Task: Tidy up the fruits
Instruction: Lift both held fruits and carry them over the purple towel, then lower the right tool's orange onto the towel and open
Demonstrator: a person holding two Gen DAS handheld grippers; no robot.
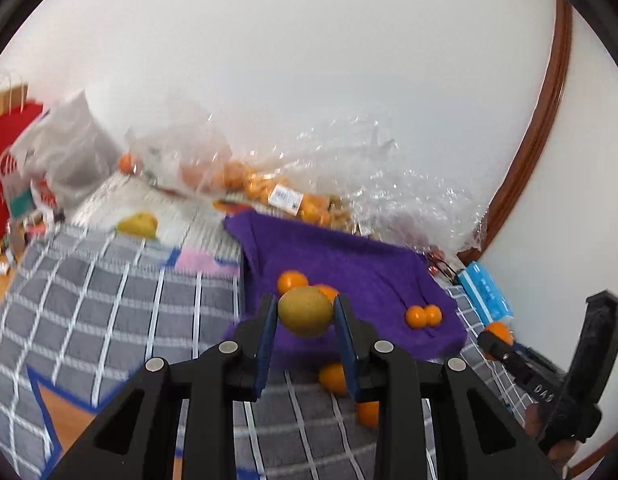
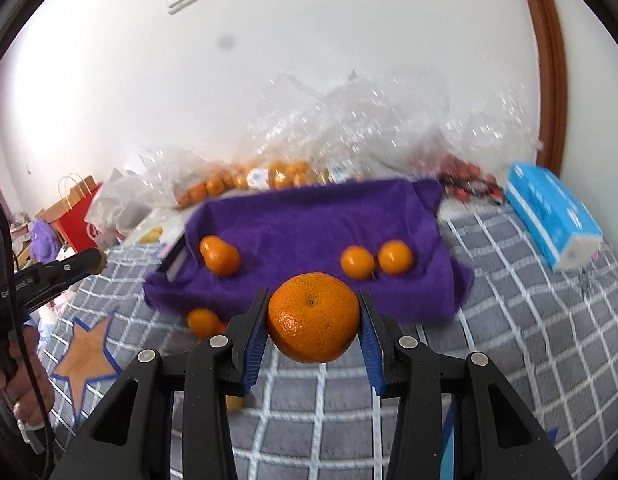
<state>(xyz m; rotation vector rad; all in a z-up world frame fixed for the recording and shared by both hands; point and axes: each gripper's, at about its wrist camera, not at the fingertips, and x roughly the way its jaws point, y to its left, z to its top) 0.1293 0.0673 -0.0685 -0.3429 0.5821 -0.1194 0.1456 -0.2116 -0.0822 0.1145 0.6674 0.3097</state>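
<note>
My left gripper (image 1: 305,314) is shut on a small yellow-green fruit (image 1: 305,311), held above the front edge of a purple cloth (image 1: 349,256). My right gripper (image 2: 313,320) is shut on a large orange (image 2: 313,317), also above the near edge of the purple cloth (image 2: 309,216). Small oranges lie on the cloth: a pair at the left (image 2: 220,256), two at the right (image 2: 357,262) (image 2: 395,257). Another small orange (image 2: 203,322) lies on the checked blanket just off the cloth. The right gripper (image 1: 497,338) shows at the right of the left wrist view with its orange.
Clear plastic bags with several oranges (image 1: 269,190) lie along the white wall behind the cloth. A blue tissue pack (image 2: 553,216) sits at the right. A yellow fruit (image 1: 137,224) lies on the grey checked blanket (image 1: 109,288). Red paper bag (image 1: 9,152) and clutter stand at far left.
</note>
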